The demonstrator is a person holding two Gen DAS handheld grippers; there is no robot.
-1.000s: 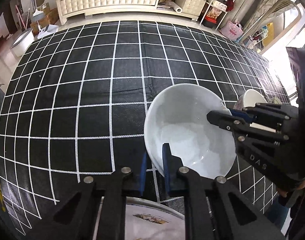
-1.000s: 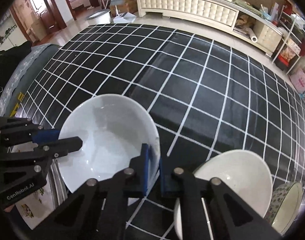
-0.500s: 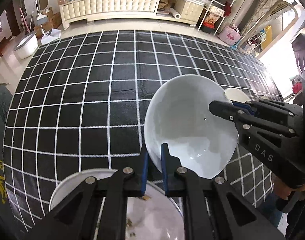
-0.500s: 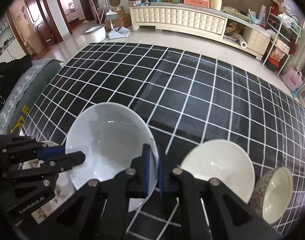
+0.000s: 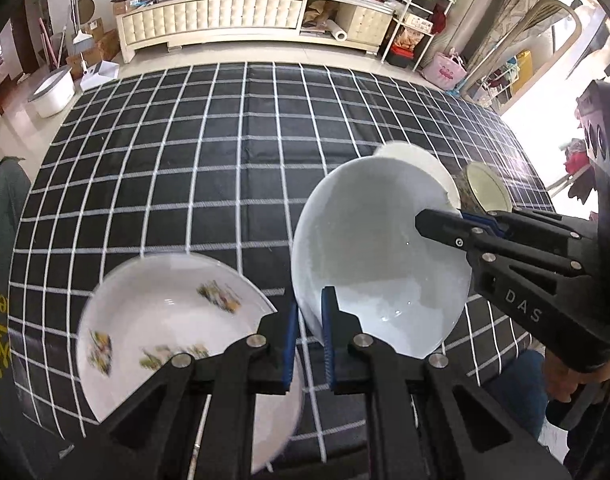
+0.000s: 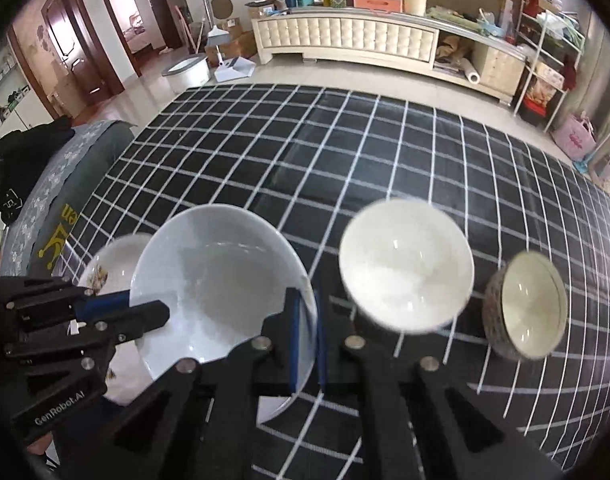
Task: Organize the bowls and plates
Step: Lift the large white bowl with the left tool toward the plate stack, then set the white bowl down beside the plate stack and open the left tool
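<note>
Plate (image 5: 161, 320) with flower print sits on the table (image 5: 185, 168) just left of my left fingers (image 5: 307, 342). Both they and my right fingers (image 6: 305, 340) pinch opposite rims of the white bowl (image 6: 221, 292), held aloft. I judge I'm carrying it; next it needs lowering level onto the plate or into the cream bowl (image 6: 405, 264) right of it.

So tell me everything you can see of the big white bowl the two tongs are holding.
The big white bowl is plain, glossy and looks ceramic, wide, fairly deep and empty. It is held tilted above the checked tablecloth. The left tongs clamp its near rim and the right tongs clamp the opposite rim, one finger inside and one outside. It overlaps the flowered plate below; contact with the plate cannot be told.
</note>
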